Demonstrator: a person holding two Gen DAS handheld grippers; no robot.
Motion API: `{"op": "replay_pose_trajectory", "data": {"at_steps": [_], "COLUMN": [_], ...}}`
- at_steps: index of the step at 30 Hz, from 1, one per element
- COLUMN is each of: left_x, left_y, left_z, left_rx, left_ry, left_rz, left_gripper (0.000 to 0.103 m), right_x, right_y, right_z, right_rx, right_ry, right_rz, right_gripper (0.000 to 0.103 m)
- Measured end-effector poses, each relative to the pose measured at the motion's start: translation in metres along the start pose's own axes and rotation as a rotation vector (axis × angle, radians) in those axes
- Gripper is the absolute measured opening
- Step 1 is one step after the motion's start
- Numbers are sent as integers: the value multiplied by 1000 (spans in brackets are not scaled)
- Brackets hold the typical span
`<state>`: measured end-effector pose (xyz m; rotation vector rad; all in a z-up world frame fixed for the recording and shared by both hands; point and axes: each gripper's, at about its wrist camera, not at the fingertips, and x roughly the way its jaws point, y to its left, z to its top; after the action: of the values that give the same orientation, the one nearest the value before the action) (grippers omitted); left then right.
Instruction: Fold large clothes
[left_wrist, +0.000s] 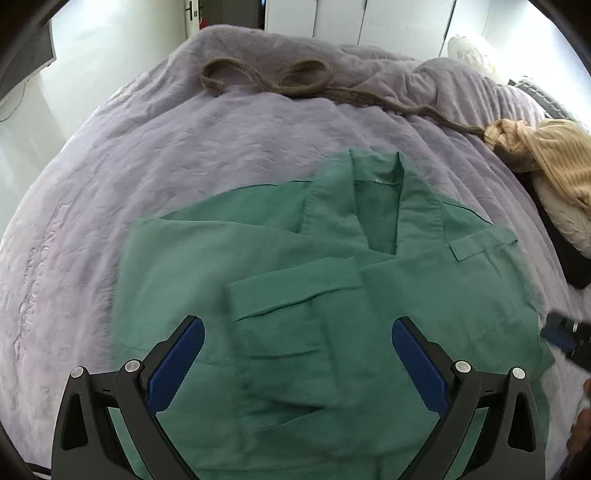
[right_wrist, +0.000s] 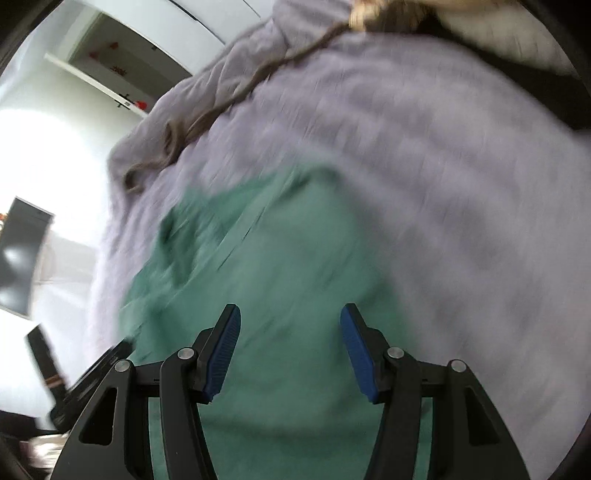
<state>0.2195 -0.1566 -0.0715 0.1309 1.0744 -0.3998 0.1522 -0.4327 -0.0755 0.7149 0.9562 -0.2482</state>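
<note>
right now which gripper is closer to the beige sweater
Right. The right gripper is at the right edge of the green shirt, on the same side as the beige sweater; the left gripper is over the shirt's middle, farther away.

Right view: green shirt motion-blurred.

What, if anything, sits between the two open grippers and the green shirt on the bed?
Nothing visible: left gripper and right gripper both hang open directly over the green cotton shirt, which lies on the lilac bedspread.
</note>
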Motion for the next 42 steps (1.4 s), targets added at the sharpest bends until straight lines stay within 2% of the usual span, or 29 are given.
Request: {"op": "replay_pose_trajectory", "data": {"at_steps": [3,5,7,8,9,11,13,16,21,23,25,28,31,34,36,37,38,39,42], "left_x": [6,8,13,14,17,21,24,31,41,38,34,26,25,39,47,50,51,49,37], "left_y": [0,5,16,21,28,38,42,39,36,44,54,70,74,65,58,54,52,51,53], "left_z": [0,-6,-11,-15,-17,-22,-25,-26,-19,-14,-10,-4,4,12,14,15,16,18,27], "left_rx": [-35,-48,-69,-81,-94,-118,-126,-110,-59,-70,-76,-103,-90,-56,-45,-34,-29,-32,-34], "left_ry": [14,23,38,46,57,70,69,65,40,32,27,26,31,79,97,105,99,97,49], "left_rz": [29,72,107,121,138,167,178,197,244,244,260,227,141,36,2,21,24,10,-17], "left_gripper": [102,102,102,102,102,102,102,102,102,102,102,102,102,99,62,54,26,15,15], "right_x": [23,50,68,74,72,59,59,70,64,55,42,20,8,-2,-6,-7,-11,-16,-28], "right_y": [-17,-24,-30,-29,-27,-21,-28,-57,-50,-50,-49,-42,-36,-30,-28,-27,-27,-28,-36], "right_z": [30,48,48,52,55,58,60,61,56,56,56,46,31,10,-1,-5,-9,-13,-21], "right_rx": [3,36,82,89,73,22,18,99,46,59,58,31,17,13,8,6,3,2,40], "right_ry": [26,84,151,155,144,85,68,83,65,55,46,54,63,85,100,105,108,104,101], "right_rz": [-6,48,95,110,107,90,22,-25,-112,-127,-114,-63,-40,-7,5,4,2,-3,13], "right_gripper": [60,60,58,45,5,5,4,4,3,4,10,12,13,13,13,13,13,13,13]}}
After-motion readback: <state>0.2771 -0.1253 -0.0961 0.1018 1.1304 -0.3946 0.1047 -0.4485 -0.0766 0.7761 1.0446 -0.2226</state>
